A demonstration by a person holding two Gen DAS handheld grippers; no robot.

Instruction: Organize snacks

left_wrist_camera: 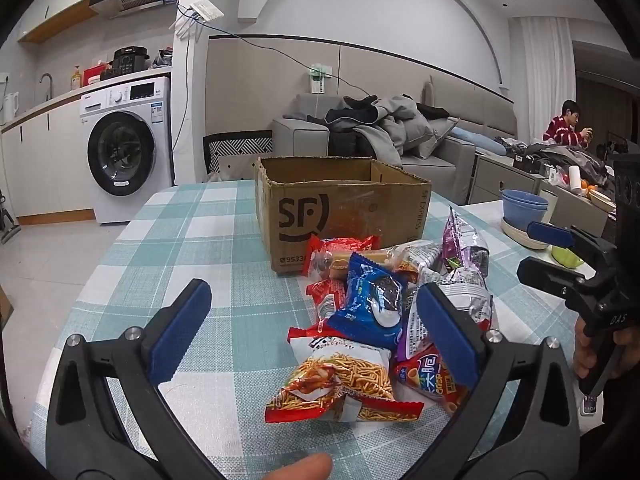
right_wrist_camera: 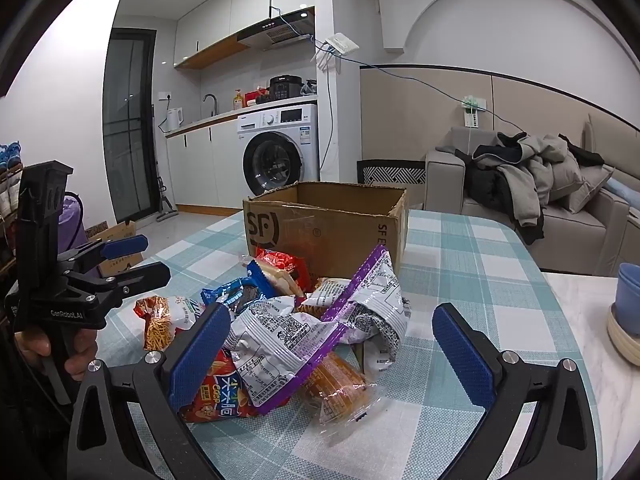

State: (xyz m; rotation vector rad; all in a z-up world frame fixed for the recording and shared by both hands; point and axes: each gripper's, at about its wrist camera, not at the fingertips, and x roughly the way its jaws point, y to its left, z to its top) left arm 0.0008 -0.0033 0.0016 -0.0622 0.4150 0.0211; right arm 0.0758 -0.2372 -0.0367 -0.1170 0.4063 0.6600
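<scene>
Both grippers are hanging wide open over the near edge of the snack pile, nothing clamped in either.

Left gripper (left_wrist_camera: 316, 328): jaws are spread as far as they go, blue pads facing each other. The noodle-snack bag (left_wrist_camera: 340, 384) and the blue cookie bag (left_wrist_camera: 372, 304) are sitting between the fingers in the left wrist view, but the pads are not pressing on anything. A fingertip (left_wrist_camera: 304, 468) is showing at the bottom of that view.

Right gripper (right_wrist_camera: 332, 344): same state, fully spread. The silver-and-purple bag (right_wrist_camera: 320, 332) is lying between its fingers, crumpled, on top of the pile. Its left pad (right_wrist_camera: 200, 356) is sitting in front of the silver bag and the red crisp bag (right_wrist_camera: 224, 396); can't tell if it's touching them. The right pad is standing clear over bare cloth.

Snacks are lying in one loose heap on the checked tablecloth (left_wrist_camera: 192, 240), just near of the cardboard box (left_wrist_camera: 340, 208). Far bags of the heap are resting against the box's near wall. The box is sitting open-topped; the inside that shows is bare. A clear-wrapped pastry (right_wrist_camera: 336, 388) is lying at the near right edge of the heap.

Each gripper is showing in the other's view, a hand (right_wrist_camera: 60, 352) on the left handle. Blue bowls (left_wrist_camera: 524, 208) are stacked to the right, apart from the heap.
</scene>
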